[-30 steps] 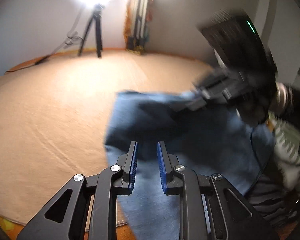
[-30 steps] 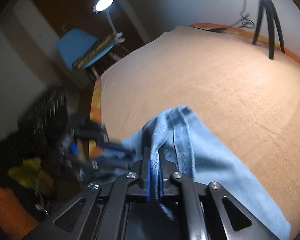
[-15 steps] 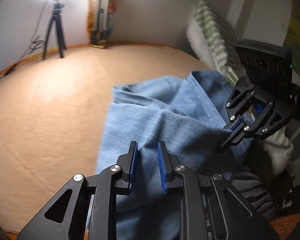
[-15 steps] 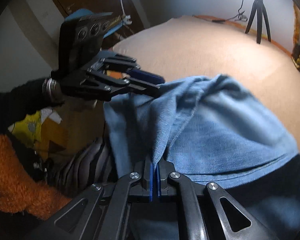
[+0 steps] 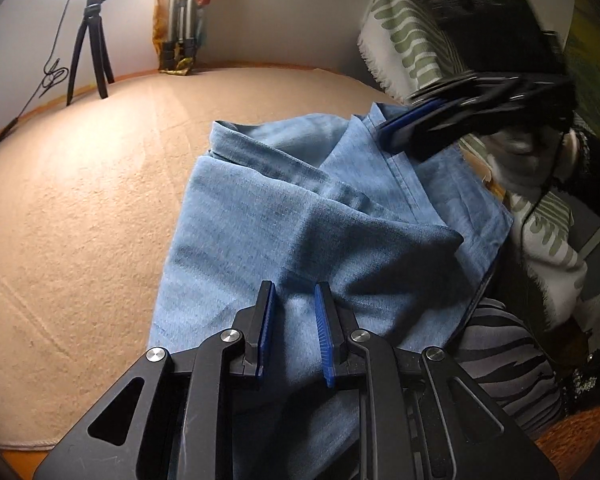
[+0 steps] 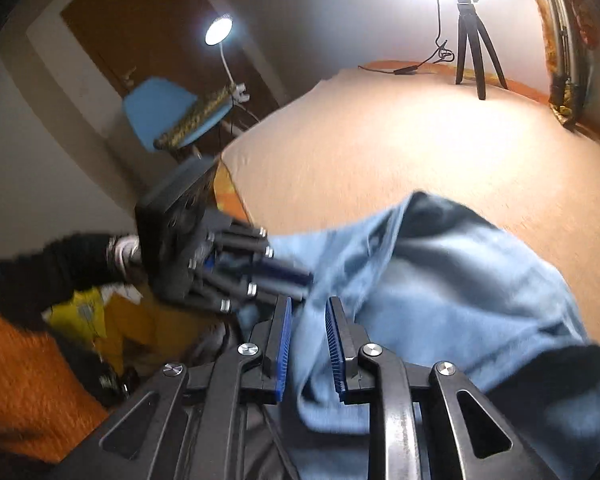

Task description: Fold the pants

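With the blue pants (image 5: 284, 216) bunched at the beige carpet's (image 5: 80, 208) near edge, both left tongs (image 5: 294, 322) and right tongs (image 6: 308, 344) stand apart over cloth, suggesting a regrasp before spreading them flat.

Left wrist view: low over the pants (image 5: 300, 216), close, facing 12 o'clock across the rug (image 5: 80, 200) toward the tripod (image 5: 88, 40) at 11 o'clock. Right wrist view: equally near, over the pants (image 6: 440, 280), tilted up toward the tripod (image 6: 474, 40) at 1 o'clock. Shared: pants, rug, tripod, and each other's gripper, at 2 o'clock (image 5: 396, 132) and at 9 o'clock (image 6: 300, 284).
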A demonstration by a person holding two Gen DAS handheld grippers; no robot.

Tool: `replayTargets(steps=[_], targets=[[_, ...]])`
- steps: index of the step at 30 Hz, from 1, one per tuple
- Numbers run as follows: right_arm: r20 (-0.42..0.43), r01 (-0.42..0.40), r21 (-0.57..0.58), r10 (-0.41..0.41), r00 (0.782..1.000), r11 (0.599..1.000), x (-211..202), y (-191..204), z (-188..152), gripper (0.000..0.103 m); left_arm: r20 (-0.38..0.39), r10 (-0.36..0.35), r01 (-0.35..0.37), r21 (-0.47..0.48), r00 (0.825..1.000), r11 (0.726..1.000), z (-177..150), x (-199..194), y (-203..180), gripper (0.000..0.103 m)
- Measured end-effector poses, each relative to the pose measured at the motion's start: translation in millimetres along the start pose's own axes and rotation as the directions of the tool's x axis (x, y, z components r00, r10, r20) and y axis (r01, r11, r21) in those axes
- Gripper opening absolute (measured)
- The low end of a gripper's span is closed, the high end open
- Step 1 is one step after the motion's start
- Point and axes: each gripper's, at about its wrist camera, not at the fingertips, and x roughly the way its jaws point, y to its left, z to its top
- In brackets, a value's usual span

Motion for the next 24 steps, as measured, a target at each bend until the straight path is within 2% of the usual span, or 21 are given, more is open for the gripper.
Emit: replayTargets(steps=[5,8,10,12,18,20,22,24], targets=[[-0.077,0.018,0.078,-0.012,0.997,0.997,52,-23,12,0.019,0.009,0.001,-0.001,0.016,1.000,1.000,-4,-1,1,0.018],[-0.094,-0.013,0.112,0.024,0.995,0.994,72,-34,16,0.019,0.015,-0.005,0.005,0.008,1.000,1.000,-6,-2,2,0.018],[-0.091,-0.048,0.119,0.059,0.994,0.992,76,-33,16,0.024,0.019,-0.006,0.006,0.006,1.000,1.000,-6,-2,2,0.018],[-0.100,-0.049,0.113,0.060,0.993,0.992,83,-31,20,0.032,0.024,-0.002,0.002,0.010,1.000,1.000,-7,-2,1,0.018],[-0.126,-0.110,0.181,0.134,0.983,0.977,110,-32,23,0.035,0.032,0.021,-0.022,0.033,0.999,0.999,-12,-4,-3,0.018],[-0.130,-0.110,0.171,0.133,0.983,0.979,116,-29,23,0.030,0.033,0.018,-0.019,0.034,0.999,0.999,-12,-4,-3,0.018],[-0.126,-0.118,0.164,0.140,0.982,0.979,117,-27,22,0.011,0.036,0.020,-0.021,0.036,0.999,0.999,-13,-4,-3,0.018],[-0.121,-0.115,0.143,0.133,0.984,0.983,115,-22,21,0.002,0.038,0.019,-0.021,0.037,0.999,0.999,-14,-4,-4,0.018]])
